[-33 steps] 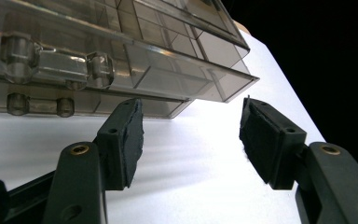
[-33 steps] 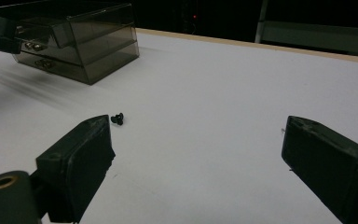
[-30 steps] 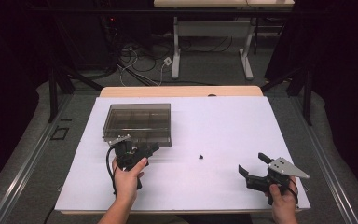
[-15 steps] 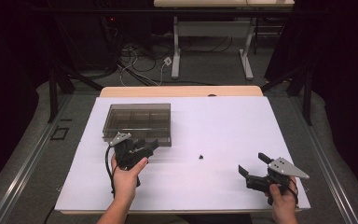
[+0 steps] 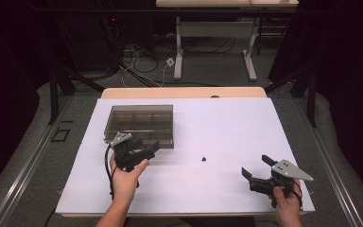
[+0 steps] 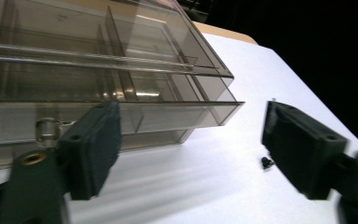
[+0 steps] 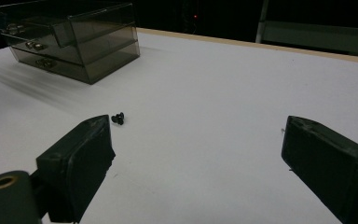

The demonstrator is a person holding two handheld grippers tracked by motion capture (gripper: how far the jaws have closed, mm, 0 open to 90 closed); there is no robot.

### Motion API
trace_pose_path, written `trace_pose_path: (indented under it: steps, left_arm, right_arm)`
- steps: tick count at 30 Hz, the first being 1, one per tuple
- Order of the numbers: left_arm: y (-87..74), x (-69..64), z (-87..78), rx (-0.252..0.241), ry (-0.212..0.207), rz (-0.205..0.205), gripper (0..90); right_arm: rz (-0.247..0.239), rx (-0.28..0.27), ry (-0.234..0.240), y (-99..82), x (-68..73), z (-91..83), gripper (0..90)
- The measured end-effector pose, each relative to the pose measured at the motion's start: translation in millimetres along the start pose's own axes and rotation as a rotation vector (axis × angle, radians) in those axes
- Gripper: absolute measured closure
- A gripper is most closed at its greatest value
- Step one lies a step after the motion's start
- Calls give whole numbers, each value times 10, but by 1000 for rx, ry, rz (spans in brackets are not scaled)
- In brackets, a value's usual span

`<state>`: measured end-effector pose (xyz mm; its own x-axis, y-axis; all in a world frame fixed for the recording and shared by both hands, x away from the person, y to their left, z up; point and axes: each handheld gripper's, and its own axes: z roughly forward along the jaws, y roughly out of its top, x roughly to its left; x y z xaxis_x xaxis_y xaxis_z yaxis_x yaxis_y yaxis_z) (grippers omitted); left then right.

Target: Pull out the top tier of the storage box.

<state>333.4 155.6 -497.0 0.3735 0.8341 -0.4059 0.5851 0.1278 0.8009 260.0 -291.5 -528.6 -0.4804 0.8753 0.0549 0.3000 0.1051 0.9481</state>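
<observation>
1. The left tongs are being held wide open at the front edge of the smoky transparent drawer cabinet, with nothing gripped between the jaws.
2. In the left gripper view, one drawer is being shown pulled partly out of the cabinet, and a small metal knob on a lower drawer front is being seen just beside the left jaw.
3. The right tongs are being held wide open and empty near the front right corner of the white counter.
4. A small black screw is lying on the counter between the two tongs, well apart from each; in the right gripper view it is being seen just beyond the left jaw.
</observation>
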Motion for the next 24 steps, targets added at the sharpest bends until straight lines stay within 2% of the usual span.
trace_pose_path:
  steps: [2, 6, 10, 14, 15, 19, 21, 24]
  left_arm:
    - [8, 5, -5, 2, 13, 5, 149]
    - [25, 32, -6, 10, 45, 11, 54]
    - [36, 57, -10, 19, 62, 19, 4]
    - [36, 65, -9, 26, 83, 28, 3]
    - [38, 80, -15, 28, 89, 46, 4]
    - [45, 84, -29, 28, 89, 56, 3]
    - [65, 98, -55, 37, 97, 72, 4]
    - [80, 121, -73, 29, 108, 74, 4]
  right_arm:
    - [0, 0, 0, 0, 0, 0, 84]
    - [-1, 3, -1, 0, 1, 0, 83]
    - [-3, 2, 3, -1, 3, 2, 85]
    - [-9, 2, 3, -2, -4, 4, 86]
    - [-8, 3, 3, -2, -4, 4, 87]
    - [-10, 2, 3, -1, -5, 2, 87]
    - [-6, 1, 1, -2, -2, 4, 87]
    - [-4, 3, 4, -2, 1, 2, 90]
